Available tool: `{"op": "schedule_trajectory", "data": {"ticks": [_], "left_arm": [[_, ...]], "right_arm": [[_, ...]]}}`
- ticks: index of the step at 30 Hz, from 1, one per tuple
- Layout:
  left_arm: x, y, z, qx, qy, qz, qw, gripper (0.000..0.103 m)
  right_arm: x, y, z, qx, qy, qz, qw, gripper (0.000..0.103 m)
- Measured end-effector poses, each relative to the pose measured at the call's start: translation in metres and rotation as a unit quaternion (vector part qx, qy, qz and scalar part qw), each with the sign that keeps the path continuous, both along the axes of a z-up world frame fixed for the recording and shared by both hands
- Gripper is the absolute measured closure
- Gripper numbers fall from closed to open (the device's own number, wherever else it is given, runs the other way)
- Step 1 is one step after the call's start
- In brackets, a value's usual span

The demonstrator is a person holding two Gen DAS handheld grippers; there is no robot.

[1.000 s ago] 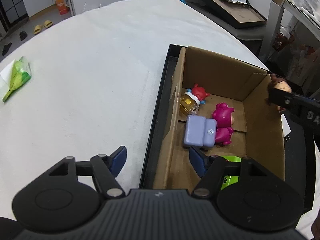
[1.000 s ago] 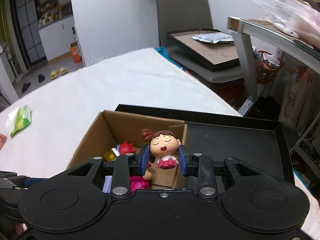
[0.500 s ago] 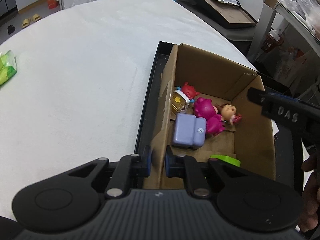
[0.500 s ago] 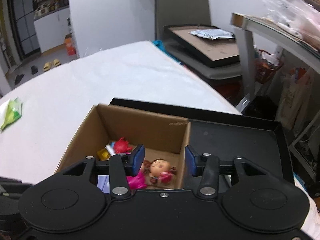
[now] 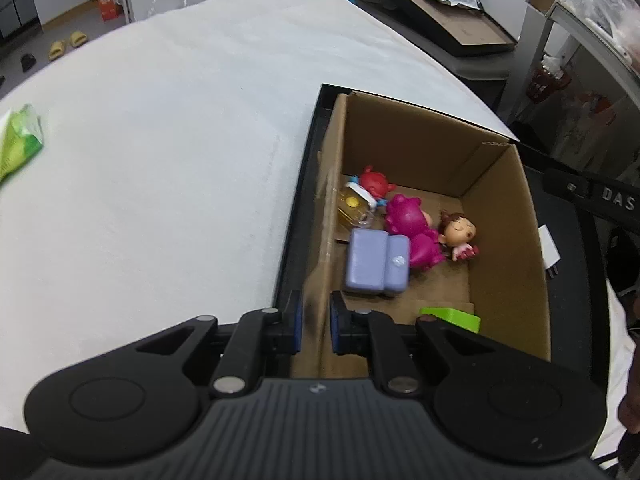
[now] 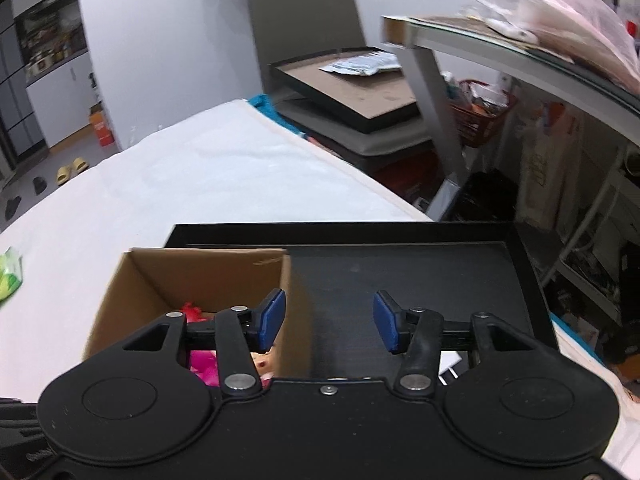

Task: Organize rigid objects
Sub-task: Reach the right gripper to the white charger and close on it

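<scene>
A brown cardboard box [image 5: 504, 208] stands in a black tray [image 5: 310, 152] on the white table. Inside lie a brown-haired doll [image 5: 458, 230], a magenta figure [image 5: 412, 224], a red figure [image 5: 374, 182], a yellow toy [image 5: 354, 210], a lilac block [image 5: 376, 262] and a green piece [image 5: 452, 316]. My left gripper [image 5: 315, 322] is shut on the box's near left wall. My right gripper [image 6: 328, 322] is open and holds nothing, above the box's right wall [image 6: 296, 308] and the tray floor [image 6: 404, 268]; in the left wrist view its black finger [image 5: 588, 196] shows at the right edge.
A green packet [image 5: 20, 140] lies at the table's far left. A white plug [image 5: 550, 250] rests in the tray right of the box. Beyond the table stand a chair holding a black framed board [image 6: 352, 88], a grey shelf [image 6: 500, 52] and a red basket [image 6: 480, 116].
My right gripper let go of the doll, which now lies in the box, then opened wider and drew back to the right. My left gripper shut on the box's left wall.
</scene>
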State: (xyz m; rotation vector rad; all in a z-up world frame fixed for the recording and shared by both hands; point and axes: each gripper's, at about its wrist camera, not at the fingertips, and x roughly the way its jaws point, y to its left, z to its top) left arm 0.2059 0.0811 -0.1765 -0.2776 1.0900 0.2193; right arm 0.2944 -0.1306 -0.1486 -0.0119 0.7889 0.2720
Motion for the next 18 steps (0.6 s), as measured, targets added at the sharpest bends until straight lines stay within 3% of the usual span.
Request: {"op": "schedule_trajectory", "data": {"ticks": [11,18], "left_arm": [[0.012,-0.011,0.004,0.033,0.019,0.007,0.9993,0.083],[0.023,-0.023,0.006,0.054,0.022,0.007,0.9982,0.063]], "right_arm": [[0.007,-0.032,-0.016,-0.009,0.031,-0.023,0.999,0.042],[0.018,-0.060,-0.027,0.012,0.062,-0.044,0.997,0.036]]}}
